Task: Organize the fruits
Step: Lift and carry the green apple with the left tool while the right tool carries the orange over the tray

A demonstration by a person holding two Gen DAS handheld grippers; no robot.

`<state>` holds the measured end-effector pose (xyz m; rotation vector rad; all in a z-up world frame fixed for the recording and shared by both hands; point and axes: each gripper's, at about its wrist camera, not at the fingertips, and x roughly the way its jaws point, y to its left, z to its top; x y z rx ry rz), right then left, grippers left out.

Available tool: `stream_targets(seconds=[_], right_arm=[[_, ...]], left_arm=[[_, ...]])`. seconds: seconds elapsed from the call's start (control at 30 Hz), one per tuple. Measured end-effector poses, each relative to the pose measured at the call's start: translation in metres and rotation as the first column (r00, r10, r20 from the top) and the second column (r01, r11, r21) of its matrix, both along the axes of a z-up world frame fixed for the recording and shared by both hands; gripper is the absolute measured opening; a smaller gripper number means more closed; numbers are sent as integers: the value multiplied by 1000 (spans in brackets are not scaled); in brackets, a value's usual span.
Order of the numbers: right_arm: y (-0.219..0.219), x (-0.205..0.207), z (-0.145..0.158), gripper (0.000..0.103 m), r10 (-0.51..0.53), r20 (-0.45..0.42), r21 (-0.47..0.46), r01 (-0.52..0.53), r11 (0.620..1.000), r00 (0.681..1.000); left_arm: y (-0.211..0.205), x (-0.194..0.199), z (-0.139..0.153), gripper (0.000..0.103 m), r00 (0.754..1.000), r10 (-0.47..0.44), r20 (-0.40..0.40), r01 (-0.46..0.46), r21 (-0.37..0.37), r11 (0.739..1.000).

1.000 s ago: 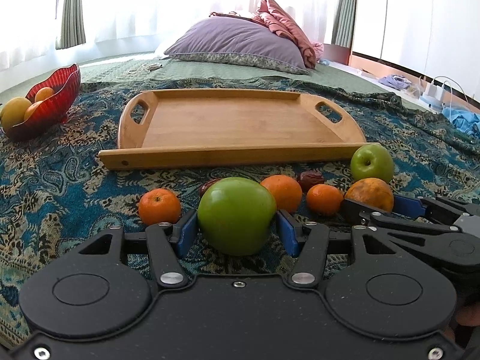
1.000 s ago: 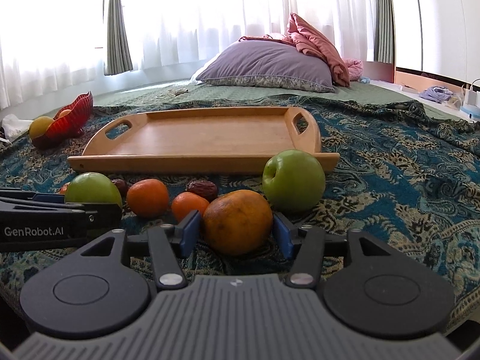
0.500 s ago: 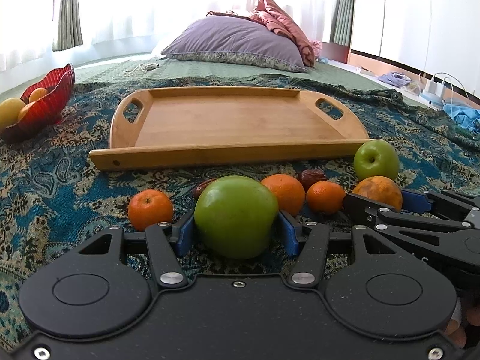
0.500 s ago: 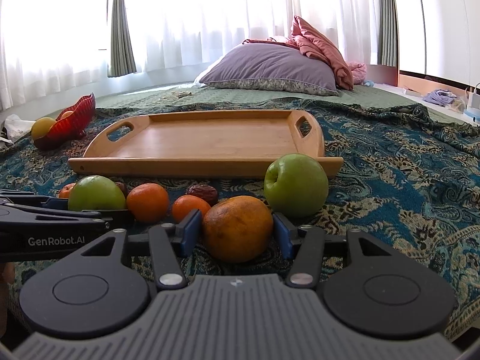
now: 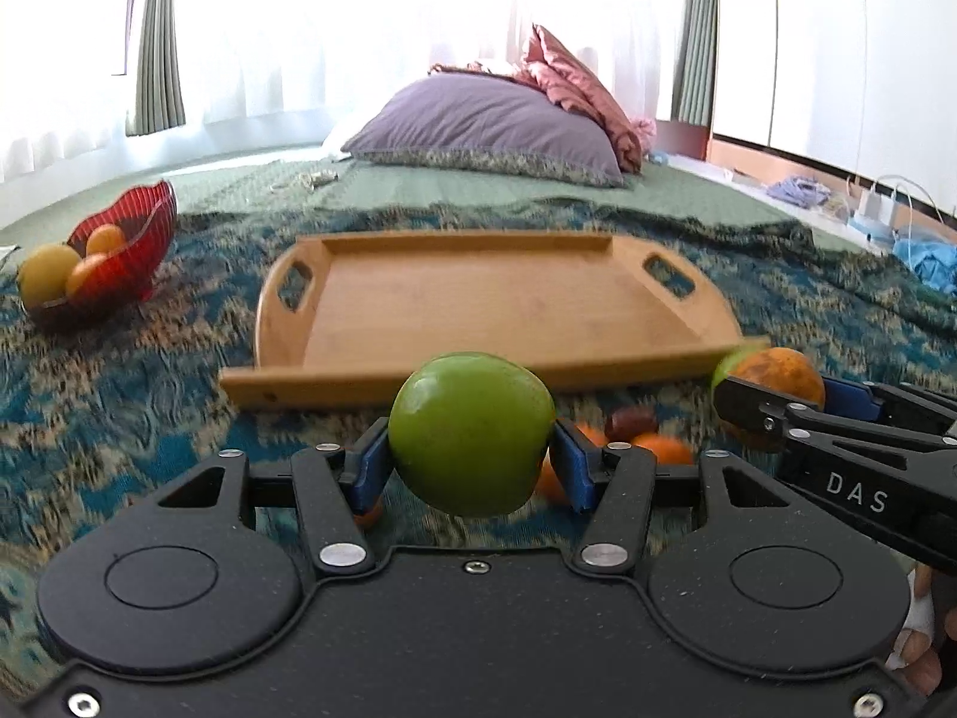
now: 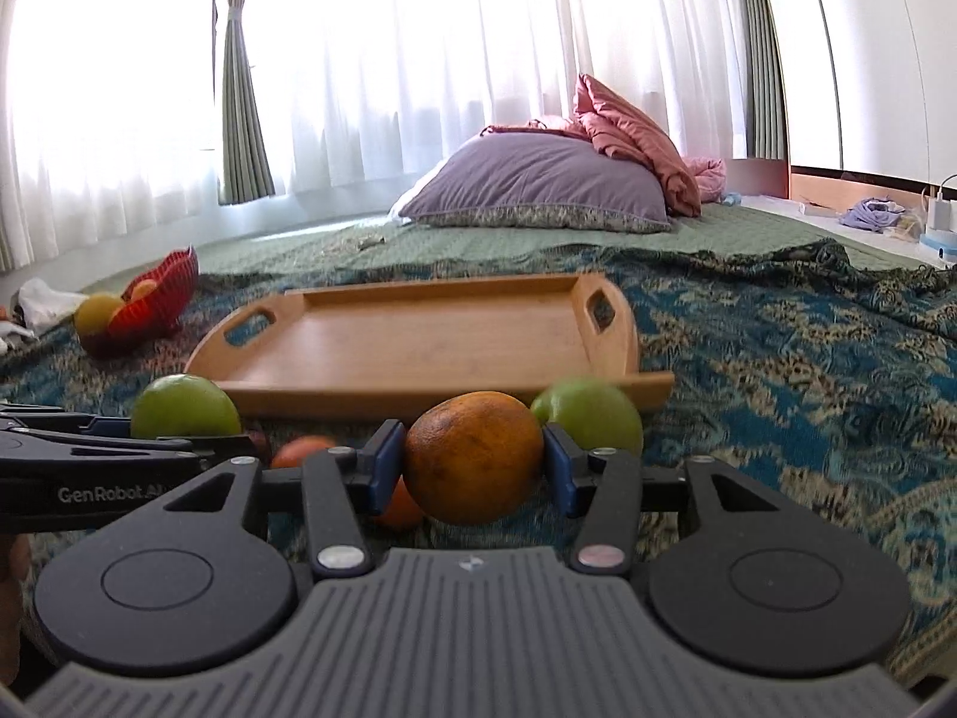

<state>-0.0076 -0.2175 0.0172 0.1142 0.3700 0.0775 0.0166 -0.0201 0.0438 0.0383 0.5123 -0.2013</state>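
Green apple now lifted, clamped in left gripper; right gripper, freshly tightened, clenching orange.

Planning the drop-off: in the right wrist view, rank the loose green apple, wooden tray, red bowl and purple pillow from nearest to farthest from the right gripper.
1. Loose green apple, just behind the right gripper's right finger.
2. Wooden tray, straight ahead.
3. Red bowl, far left.
4. Purple pillow, at the back.

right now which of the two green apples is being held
The apple clamped between the left gripper pads, raised off the cloth. The other apple lies loose by the tray corner, behind the orange.
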Motion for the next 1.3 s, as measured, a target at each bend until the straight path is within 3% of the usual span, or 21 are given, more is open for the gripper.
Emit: stream_targets(seconds=[0.23,0.6,0.9,1.3], right_arm=[[-13,21,26,53,9,21,23,-9,1000,1000],[-35,75,52,53,6,-9,75,-6,997,1000],[-44,141,47,53,29,-111,56,-23,998,993],[-50,204,17,53,9,-257,108,20,994,966]], left_arm=[[10,27,33,54,1000,2,19,-1,-13,1000],[31,94,56,54,999,32,-42,-36,-81,996],[38,152,42,54,991,41,-125,-48,-55,997],[37,192,11,54,980,58,-192,-65,-26,998]])
